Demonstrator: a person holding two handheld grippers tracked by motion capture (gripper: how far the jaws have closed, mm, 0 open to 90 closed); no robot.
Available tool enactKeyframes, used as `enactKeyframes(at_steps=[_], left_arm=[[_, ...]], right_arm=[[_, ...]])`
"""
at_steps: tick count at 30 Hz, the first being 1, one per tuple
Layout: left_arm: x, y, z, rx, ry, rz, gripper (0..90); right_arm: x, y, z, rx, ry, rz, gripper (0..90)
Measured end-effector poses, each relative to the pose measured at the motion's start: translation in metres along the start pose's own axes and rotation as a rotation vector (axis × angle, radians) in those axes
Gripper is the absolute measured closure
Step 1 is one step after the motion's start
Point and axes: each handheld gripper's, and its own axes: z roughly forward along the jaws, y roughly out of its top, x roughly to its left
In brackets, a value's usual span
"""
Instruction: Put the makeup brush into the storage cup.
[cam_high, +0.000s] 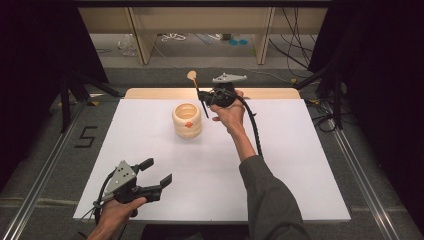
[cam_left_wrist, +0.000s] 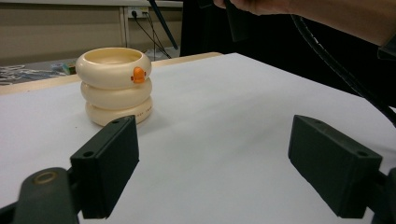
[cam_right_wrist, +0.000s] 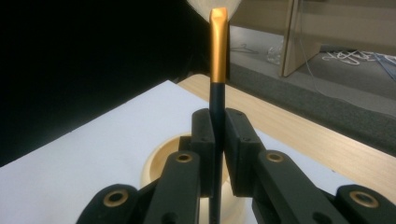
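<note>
The right gripper (cam_high: 204, 96) is clamped on a makeup brush (cam_high: 196, 90), its two black jaws pressed flat against the dark handle from either side. In the right gripper view the brush (cam_right_wrist: 219, 56) stands nearly upright between the jaws, the dark handle passing down through them, a gold ferrule above, and a pale tuft of bristles cut off at the top edge of that view. From the high view the right gripper is lifted above the far part of the white table top (cam_high: 280, 165), just beside and beyond a cream ring-shaped holder (cam_high: 187, 120), and the brush tilts up and away with its pale head highest. The holder looks like three stacked rounded rings with a small orange mark on the front; it stands upright on the white surface with its mouth open, and the brush does not touch it. In the right gripper view the holder's rim (cam_right_wrist: 161, 161) shows below and behind the jaws. The left gripper (cam_high: 154, 174) is released, its jaws spread wide with nothing between them, held low near the person's edge of the table, well apart from the holder. In the left gripper view the holder (cam_left_wrist: 115, 86) stands farther off, beyond the left jaw.
</note>
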Motion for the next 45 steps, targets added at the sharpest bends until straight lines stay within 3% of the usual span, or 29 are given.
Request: enactKeyframes(at_steps=[10,12,18,29,32,45], left_arm=[[-0.001,0.000,-0.001,-0.007,0.002,-0.022,16.0],[0.000,0.000,-0.001,-0.004,-0.001,-0.004,16.0],[0.000,0.000,-0.001,-0.006,-0.001,-0.006,15.9],[0.000,-0.001,-0.001,-0.017,-0.003,-0.025,16.0],[0.000,0.000,-0.002,-0.007,-0.004,-0.007,16.0],[0.000,0.000,-0.002,-0.007,-0.004,-0.008,16.0]], right_arm=[[-0.001,0.001,0.013,-0.017,0.004,0.016,83.1],[-0.001,0.001,0.014,-0.014,0.010,0.028,83.2],[-0.005,0.001,0.017,-0.032,0.010,0.046,83.2],[0.001,0.011,0.028,-0.044,0.022,0.036,83.2],[0.002,0.011,0.031,-0.050,0.025,0.042,83.2],[0.000,0.007,0.038,-0.058,0.021,0.057,83.1]])
